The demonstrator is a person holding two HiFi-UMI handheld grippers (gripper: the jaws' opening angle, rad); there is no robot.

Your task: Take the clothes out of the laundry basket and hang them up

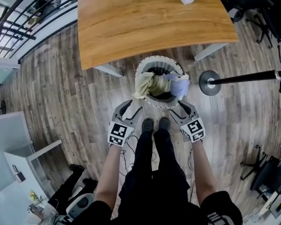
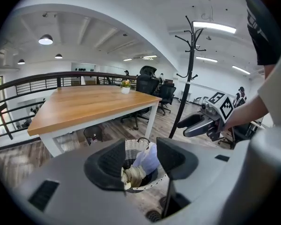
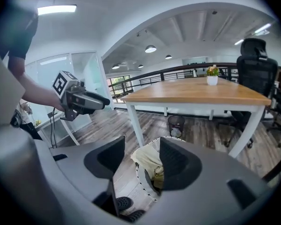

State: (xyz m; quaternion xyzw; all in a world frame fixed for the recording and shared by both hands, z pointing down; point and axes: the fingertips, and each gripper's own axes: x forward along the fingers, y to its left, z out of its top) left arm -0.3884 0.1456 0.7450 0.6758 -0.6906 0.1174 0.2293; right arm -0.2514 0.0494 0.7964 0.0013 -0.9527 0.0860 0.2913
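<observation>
Basket (image 1: 152, 61) of clothes (image 1: 160, 84) on the floor (image 1: 75, 83)
Left tongs (image 1: 131, 110) and right tongs (image 1: 180, 109) are both released and empty, near its rim.

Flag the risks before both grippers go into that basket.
1. The beige cloth and the lavender cloth look bunched together, so lifting one may drag the other onto the floor.
2. The beige cloth hangs over the rim of the basket; a sideways pull could tip it.
3. The left gripper and right gripper, both open, hang close together by the basket and could bump each other.
</observation>
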